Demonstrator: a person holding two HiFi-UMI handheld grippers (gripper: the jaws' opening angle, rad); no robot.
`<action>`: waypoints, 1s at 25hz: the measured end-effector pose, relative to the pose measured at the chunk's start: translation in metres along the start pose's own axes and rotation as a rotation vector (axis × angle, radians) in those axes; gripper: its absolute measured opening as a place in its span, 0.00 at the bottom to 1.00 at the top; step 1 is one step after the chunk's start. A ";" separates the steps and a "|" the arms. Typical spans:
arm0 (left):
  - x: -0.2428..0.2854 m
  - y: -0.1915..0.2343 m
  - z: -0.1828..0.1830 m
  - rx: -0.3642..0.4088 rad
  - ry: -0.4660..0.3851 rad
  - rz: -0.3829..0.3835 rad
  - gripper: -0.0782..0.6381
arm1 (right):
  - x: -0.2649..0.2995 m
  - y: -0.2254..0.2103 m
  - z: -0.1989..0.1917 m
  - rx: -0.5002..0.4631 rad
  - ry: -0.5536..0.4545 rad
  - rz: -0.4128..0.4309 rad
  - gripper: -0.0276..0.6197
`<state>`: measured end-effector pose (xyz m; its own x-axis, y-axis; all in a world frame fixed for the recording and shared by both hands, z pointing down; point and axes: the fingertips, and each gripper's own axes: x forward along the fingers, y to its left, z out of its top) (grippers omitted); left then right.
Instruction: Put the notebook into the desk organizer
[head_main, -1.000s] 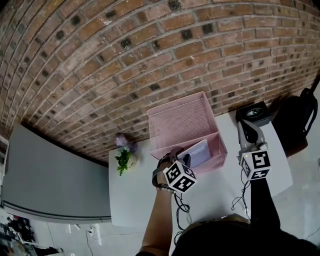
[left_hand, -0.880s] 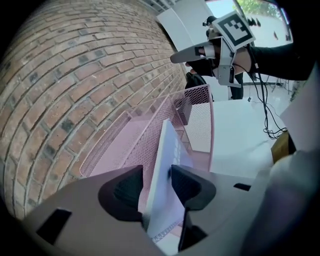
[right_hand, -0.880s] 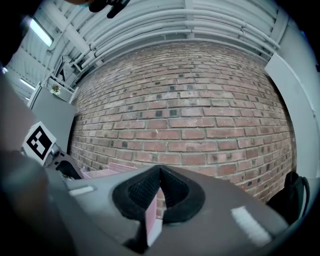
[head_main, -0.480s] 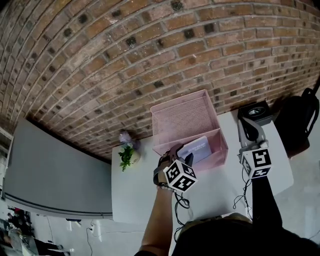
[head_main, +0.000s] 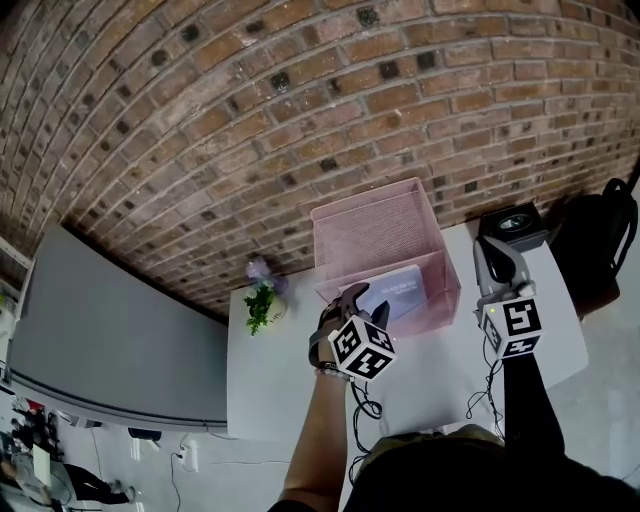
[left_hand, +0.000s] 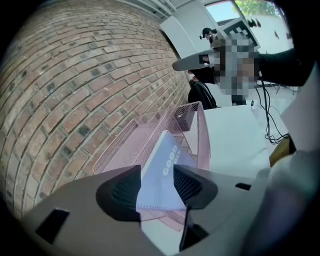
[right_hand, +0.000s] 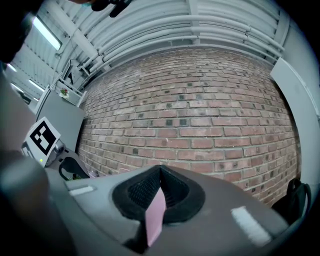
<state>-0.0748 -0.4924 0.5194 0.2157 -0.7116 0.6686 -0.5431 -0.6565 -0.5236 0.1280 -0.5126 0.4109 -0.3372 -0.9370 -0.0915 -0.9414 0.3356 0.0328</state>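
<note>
The pink mesh desk organizer stands on the white table against the brick wall. The pale blue notebook leans inside its front compartment, its cover visible in the left gripper view. My left gripper hovers just in front of the organizer's near-left corner. Its jaws have just been opening and now stand open. The notebook shows in the gap between them, and the pads do not press on it. My right gripper hangs right of the organizer, pointing at the wall. Its pads meet at the tips, with a thin pink strip in the slit.
A small potted plant with a purple flower sits left of the organizer. A black box stands at the table's back right, and a dark bag sits beyond it. Cables lie near the front edge. A grey panel fills the left.
The left gripper's jaws spread apart and let go of the notebook, which stays leaning in the organizer. The left gripper drew back and up a little. The right gripper stays beside the organizer.
</note>
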 end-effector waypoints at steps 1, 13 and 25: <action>-0.003 0.001 0.000 -0.006 -0.007 0.003 0.40 | -0.001 0.003 0.001 -0.001 0.000 0.002 0.05; -0.044 0.012 0.002 -0.063 -0.138 0.043 0.41 | -0.021 0.043 0.021 -0.019 -0.016 -0.021 0.05; -0.141 0.046 -0.003 -0.264 -0.463 0.146 0.42 | -0.063 0.112 0.044 -0.018 -0.015 -0.050 0.05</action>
<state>-0.1328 -0.4219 0.4027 0.4246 -0.8654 0.2660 -0.7663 -0.5000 -0.4036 0.0435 -0.4122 0.3769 -0.2897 -0.9509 -0.1086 -0.9570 0.2864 0.0452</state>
